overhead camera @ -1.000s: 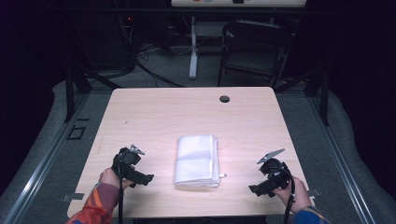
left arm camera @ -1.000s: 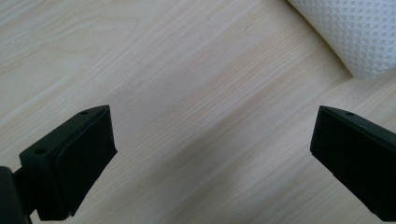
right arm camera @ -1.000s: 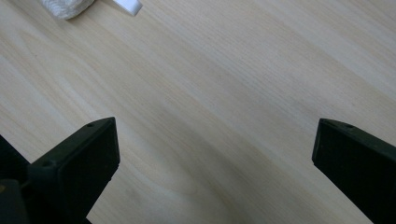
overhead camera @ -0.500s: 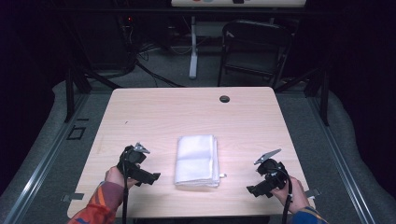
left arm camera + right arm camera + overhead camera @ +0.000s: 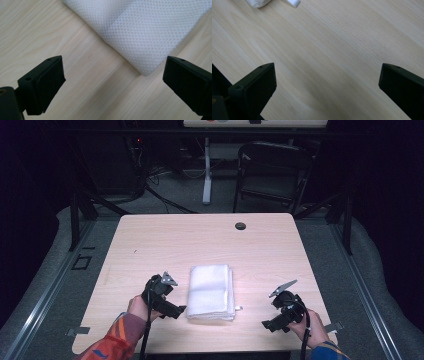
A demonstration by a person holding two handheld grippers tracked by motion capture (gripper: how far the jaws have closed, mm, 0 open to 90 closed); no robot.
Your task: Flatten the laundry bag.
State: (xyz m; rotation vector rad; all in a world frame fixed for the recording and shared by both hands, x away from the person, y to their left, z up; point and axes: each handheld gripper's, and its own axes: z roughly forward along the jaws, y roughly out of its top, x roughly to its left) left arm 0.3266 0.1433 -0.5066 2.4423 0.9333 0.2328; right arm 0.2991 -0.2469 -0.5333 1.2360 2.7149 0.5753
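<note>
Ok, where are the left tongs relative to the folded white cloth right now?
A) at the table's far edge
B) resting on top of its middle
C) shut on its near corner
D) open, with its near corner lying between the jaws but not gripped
D: in the left gripper view the left tongs stand wide open, the folded white cloth pointing its corner between the jaws, untouched.

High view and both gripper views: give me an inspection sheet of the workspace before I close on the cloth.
Surface: light wooden table, dark round grommet near far edge.
Job's things: folded white mesh cloth, flat, small white tag at its near right corner.
Clutter: nothing seen.
Grippers: left gripper open, at the cloth's near left corner; right gripper open over bare wood, apart from the cloth.
Cables: one trails from each gripper toward the person.
Surroundings: folding chair, floor cables, dark room.
</note>
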